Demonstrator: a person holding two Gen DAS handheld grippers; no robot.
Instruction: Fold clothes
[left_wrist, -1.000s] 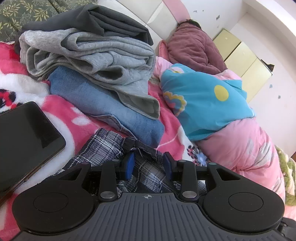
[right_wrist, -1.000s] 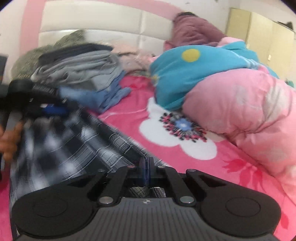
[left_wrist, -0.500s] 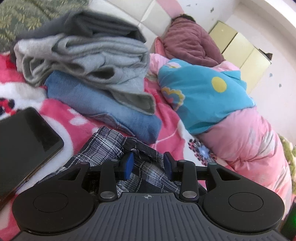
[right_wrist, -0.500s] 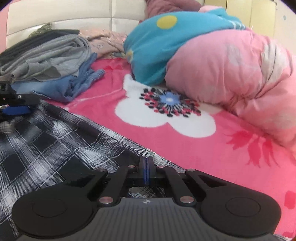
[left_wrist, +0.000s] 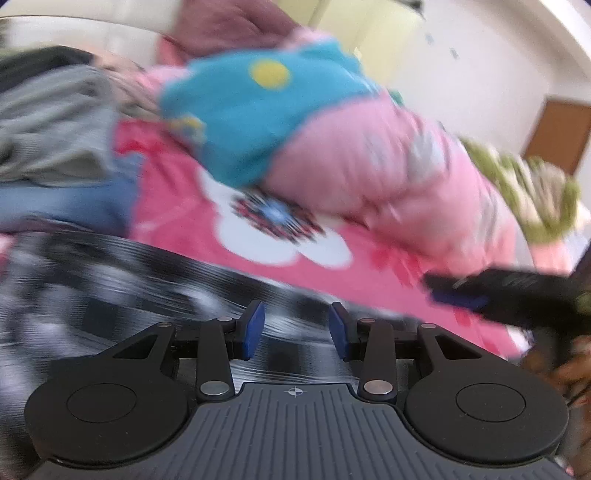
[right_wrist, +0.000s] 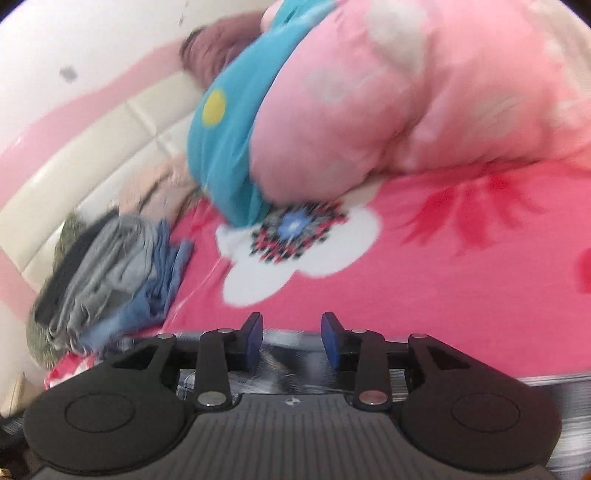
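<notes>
The plaid garment (left_wrist: 110, 295) lies spread on the pink blanket (left_wrist: 369, 273), blurred, beneath both grippers. The left gripper (left_wrist: 294, 329) hangs over it with jaws spread and nothing between them. The right gripper (right_wrist: 291, 340) is also spread and empty, at the plaid's edge; it shows too at the right of the left wrist view. Beyond the plaid sits a folded stack (right_wrist: 110, 266) of grey and blue clothes. Across the blanket's white flower (right_wrist: 295, 251) lies a pink and blue quilt (right_wrist: 369, 110).
</notes>
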